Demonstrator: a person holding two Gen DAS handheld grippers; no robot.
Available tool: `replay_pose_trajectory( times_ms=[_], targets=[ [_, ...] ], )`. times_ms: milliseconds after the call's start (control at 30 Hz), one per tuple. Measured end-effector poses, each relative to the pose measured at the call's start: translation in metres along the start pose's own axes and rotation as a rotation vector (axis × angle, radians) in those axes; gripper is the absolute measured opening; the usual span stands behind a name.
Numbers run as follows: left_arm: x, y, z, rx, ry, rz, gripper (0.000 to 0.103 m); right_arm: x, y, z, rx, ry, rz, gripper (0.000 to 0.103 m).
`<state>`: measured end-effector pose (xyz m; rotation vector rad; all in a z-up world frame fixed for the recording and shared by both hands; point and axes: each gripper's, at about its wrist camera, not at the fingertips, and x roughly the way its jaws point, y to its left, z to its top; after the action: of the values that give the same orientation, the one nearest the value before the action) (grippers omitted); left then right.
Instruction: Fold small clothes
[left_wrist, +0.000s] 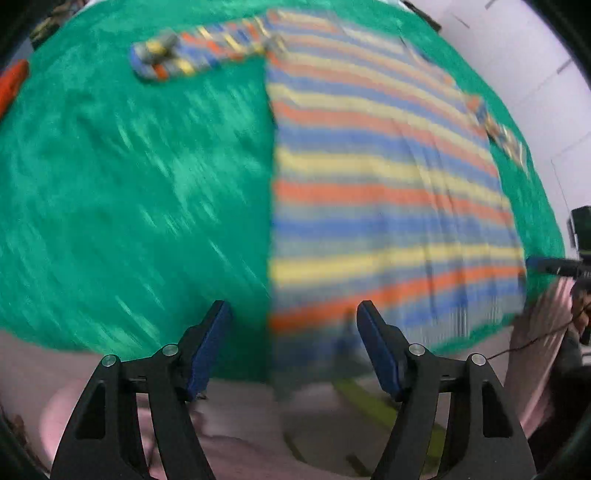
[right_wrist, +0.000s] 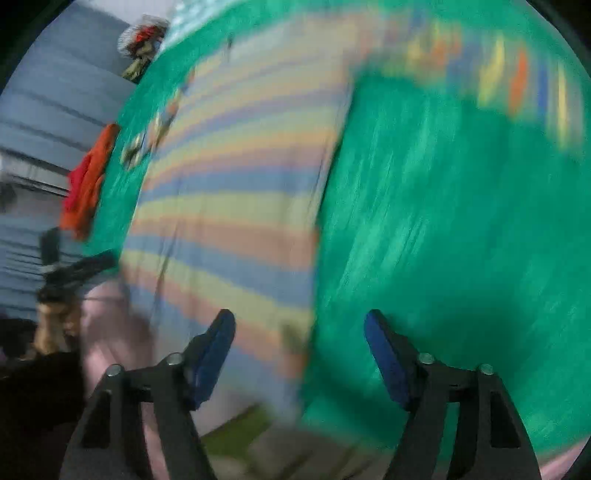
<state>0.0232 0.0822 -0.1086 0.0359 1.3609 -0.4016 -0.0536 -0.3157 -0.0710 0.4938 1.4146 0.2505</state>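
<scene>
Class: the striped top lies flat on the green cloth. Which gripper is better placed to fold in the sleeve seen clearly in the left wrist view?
Probably left. The left gripper, open and empty, hangs at the striped top's hem edge on the sleeve's side; the right gripper hangs at the opposite edge.

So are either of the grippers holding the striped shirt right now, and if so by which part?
Nothing is held. The left gripper and right gripper both stand open over the striped shirt, pads empty.
</scene>
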Motion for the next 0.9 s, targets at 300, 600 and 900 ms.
replay_pose_trajectory(
  times_ms=[300, 600, 900],
  targets=[
    [0.017, 0.005, -0.015, -0.09, 0.011, 0.034, 0.004, 0.03, 0.008, -0.03, 0.03, 0.078, -0.102, 0.005],
    [0.031, -0.016, 0.0, -0.09, 0.061, 0.112, 0.035, 0.051, -0.002, -0.024, 0.069, 0.102, -0.167, 0.01],
    [-0.093, -0.021, 0.022, -0.18, -0.347, 0.187, 0.076, -0.083, -0.041, -0.002, 0.126, -0.27, -0.151, 0.045]
  ],
)
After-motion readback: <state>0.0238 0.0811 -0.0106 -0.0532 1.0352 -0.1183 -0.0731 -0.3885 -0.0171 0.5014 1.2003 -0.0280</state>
